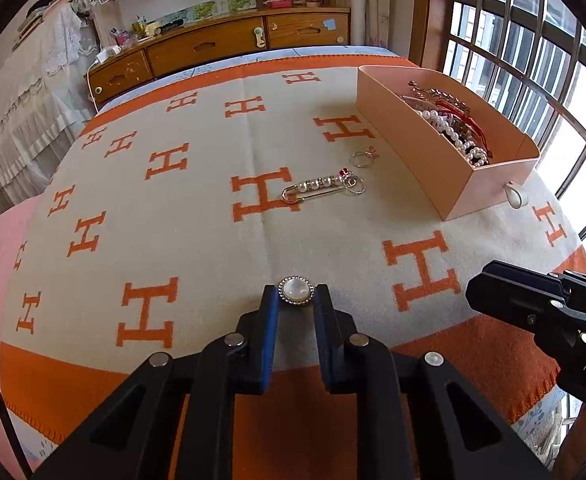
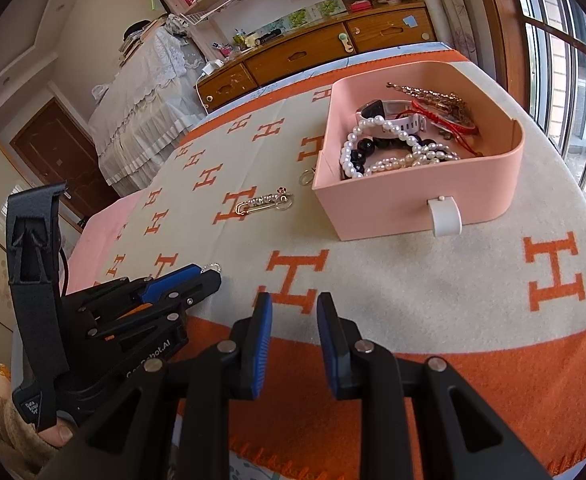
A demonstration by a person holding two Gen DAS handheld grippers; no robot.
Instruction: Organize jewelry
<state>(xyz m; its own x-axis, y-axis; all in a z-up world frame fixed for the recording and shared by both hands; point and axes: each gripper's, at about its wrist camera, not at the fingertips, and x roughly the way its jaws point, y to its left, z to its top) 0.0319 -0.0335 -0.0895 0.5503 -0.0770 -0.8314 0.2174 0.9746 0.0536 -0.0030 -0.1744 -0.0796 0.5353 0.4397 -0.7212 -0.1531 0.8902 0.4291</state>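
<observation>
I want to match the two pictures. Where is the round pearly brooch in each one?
Left wrist view: round pearly brooch low in the middle, between the left gripper's fingers.
Right wrist view: only its sparkly rim peeks out at the left.
Shared landmark: the pink box of jewelry.

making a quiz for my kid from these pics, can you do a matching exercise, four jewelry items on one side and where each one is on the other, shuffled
Items
1. round pearl brooch
2. pearl safety pin
3. small ring
4. white pearl strands

Places
A. inside the pink box
B. between the left gripper fingertips
C. on the blanket close beside the box's near wall
D. out on the blanket, lying partly across an orange H

Pairs: 1-B, 2-D, 3-C, 4-A
</observation>
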